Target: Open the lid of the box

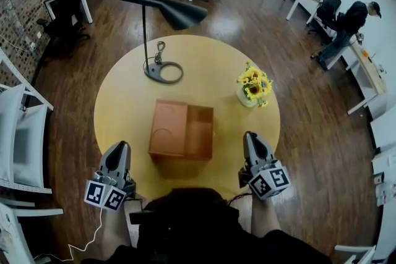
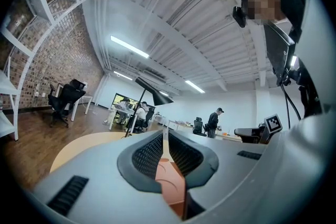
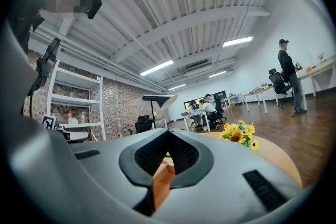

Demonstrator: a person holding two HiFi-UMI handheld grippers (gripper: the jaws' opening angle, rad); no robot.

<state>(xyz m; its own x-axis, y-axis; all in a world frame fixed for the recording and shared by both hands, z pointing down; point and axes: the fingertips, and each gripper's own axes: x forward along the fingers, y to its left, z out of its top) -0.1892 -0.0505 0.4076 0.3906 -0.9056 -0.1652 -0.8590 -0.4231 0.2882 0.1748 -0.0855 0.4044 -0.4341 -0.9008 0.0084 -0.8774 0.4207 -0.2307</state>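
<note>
Both grippers sit low at the near rim of the round table point(image 1: 124, 102), tips pointing away from the person. The left gripper point(image 1: 119, 146) is at 7 o'clock and the right gripper point(image 1: 250, 136) at 5 o'clock. Each has its jaws pressed together with nothing between them. One brown box point(image 1: 181, 131) lies at the table's centre, between the two and touching neither. One black lamp point(image 1: 164, 73) stands at 11 o'clock, one bunch of yellow flowers point(image 1: 254, 85) at 2 o'clock
</note>
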